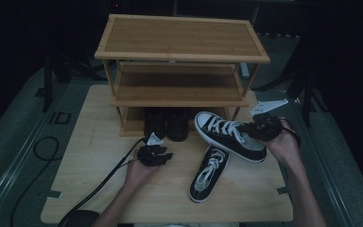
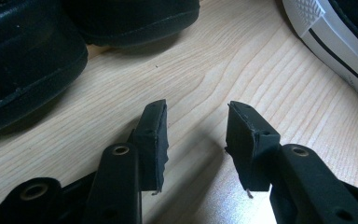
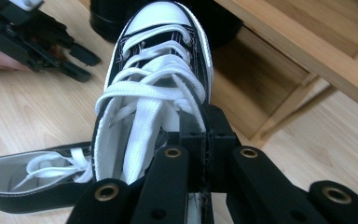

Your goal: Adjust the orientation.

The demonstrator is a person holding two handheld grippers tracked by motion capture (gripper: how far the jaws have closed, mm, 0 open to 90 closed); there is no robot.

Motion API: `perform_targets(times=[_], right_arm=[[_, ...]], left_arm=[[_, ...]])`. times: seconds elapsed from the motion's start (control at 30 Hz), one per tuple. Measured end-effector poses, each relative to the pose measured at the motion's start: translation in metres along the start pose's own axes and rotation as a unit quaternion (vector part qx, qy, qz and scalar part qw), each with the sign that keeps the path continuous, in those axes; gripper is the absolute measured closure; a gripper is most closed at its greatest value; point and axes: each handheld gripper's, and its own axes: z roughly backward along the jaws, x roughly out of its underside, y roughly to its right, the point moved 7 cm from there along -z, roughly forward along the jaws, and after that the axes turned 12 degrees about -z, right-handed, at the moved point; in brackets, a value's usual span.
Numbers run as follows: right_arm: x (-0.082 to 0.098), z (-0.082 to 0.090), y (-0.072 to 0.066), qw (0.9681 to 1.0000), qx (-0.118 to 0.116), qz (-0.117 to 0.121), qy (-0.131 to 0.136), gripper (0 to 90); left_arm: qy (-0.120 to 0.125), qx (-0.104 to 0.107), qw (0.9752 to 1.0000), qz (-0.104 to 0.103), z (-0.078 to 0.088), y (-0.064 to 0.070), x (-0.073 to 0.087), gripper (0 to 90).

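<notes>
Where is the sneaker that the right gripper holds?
In the high view the held sneaker is right of centre, gripped at its collar by the right gripper, toe toward the wooden shoe rack, beside the second sneaker.

High view: above the person's side, facing forward and down, far.
Left gripper view: low over the table point(image 2: 242, 60), close.
Right gripper view: close along the sneaker point(image 3: 154, 93).
Shared: table, sneaker.

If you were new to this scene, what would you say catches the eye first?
Most striking is the black-and-white sneaker held by the right gripper, which is shut on its collar, toe toward the wooden shoe rack. Its mate lies on the table in front. The left gripper rests open near the black shoes on the rack's bottom shelf.
</notes>
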Motion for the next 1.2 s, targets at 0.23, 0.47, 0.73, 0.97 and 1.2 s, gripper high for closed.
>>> perform_targets(times=[0.23, 0.47, 0.73, 0.97, 1.2], right_arm=[[-0.011, -0.004, -0.011, 0.9998, -0.019, 0.007, 0.005, 88.3], [-0.021, -0.005, -0.021, 0.9992, -0.034, 0.020, 0.008, 88.3], [-0.033, -0.002, -0.032, 0.9978, -0.057, 0.025, 0.025, 88.3], [-0.045, 0.001, -0.039, 0.9969, -0.064, 0.028, 0.037, 88.3], [-0.063, 0.006, -0.044, 0.9967, -0.056, 0.039, 0.045, 88.3]], left_arm=[[0.000, 0.001, 1.0000, 0.000, 0.000, 0.000, 0.000, 58.7], [0.000, 0.001, 1.0000, -0.001, 0.000, 0.000, 0.000, 58.7], [0.000, 0.001, 1.0000, -0.002, -0.001, 0.001, -0.001, 58.7], [0.000, 0.001, 1.0000, -0.003, -0.001, 0.001, -0.001, 58.8], [0.000, 0.002, 1.0000, -0.003, -0.001, 0.001, -0.001, 58.8]])
